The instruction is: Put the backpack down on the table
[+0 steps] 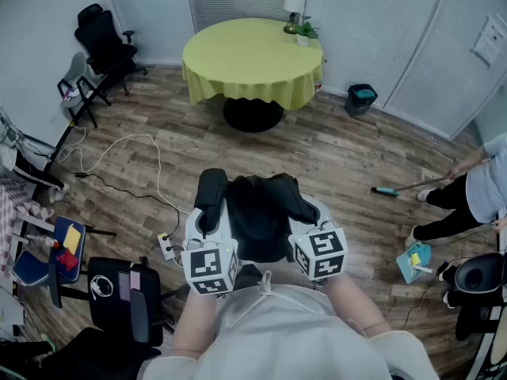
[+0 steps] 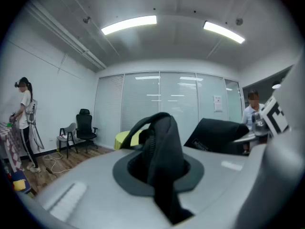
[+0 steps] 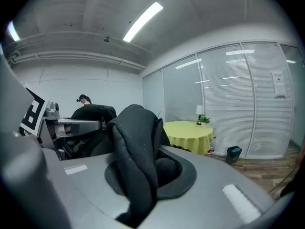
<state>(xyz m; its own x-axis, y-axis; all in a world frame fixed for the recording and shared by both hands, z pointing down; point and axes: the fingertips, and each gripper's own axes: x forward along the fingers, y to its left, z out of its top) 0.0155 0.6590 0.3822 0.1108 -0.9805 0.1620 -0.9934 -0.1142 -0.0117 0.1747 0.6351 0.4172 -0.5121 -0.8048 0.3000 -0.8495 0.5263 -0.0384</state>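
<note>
**Holding the backpack well short of the table**

Gripping with both tools, the person carries the black backpack (image 1: pixel 257 216) at the lower middle of the head view, hanging between the two grippers above the wooden floor (image 1: pixel 333 157). The left gripper (image 1: pixel 207 226) sits at the bag's left side and the right gripper (image 1: pixel 310 226) at its right side, each with its marker cube nearest the person.

In the left gripper view the jaws are clenched on a narrow black strap (image 2: pixel 164 147), which rises out of the grip in an arch and drops back down in front. The bag's dark body shows at the right of that frame, with the other gripper beside it.

In the right gripper view the jaws are likewise clamped on a thick padded shoulder strap (image 3: pixel 136 142), folded over the top of the grip. The bag's body lies at the left of that frame.

The round table (image 1: pixel 238 54), covered by a yellow-green cloth, stands at the upper middle of the head view, well apart from the bag. A white lamp (image 1: pixel 294 2) and a small potted plant (image 1: pixel 305 32) stand near its far right edge.

A black office chair (image 1: pixel 103 38) stands at the upper left, and a dark bin (image 1: pixel 362 97) stands right of the table. A white cable (image 1: pixel 135 145) loops over the floor at the left. Another person (image 1: pixel 479 188) is at the right edge.
</note>
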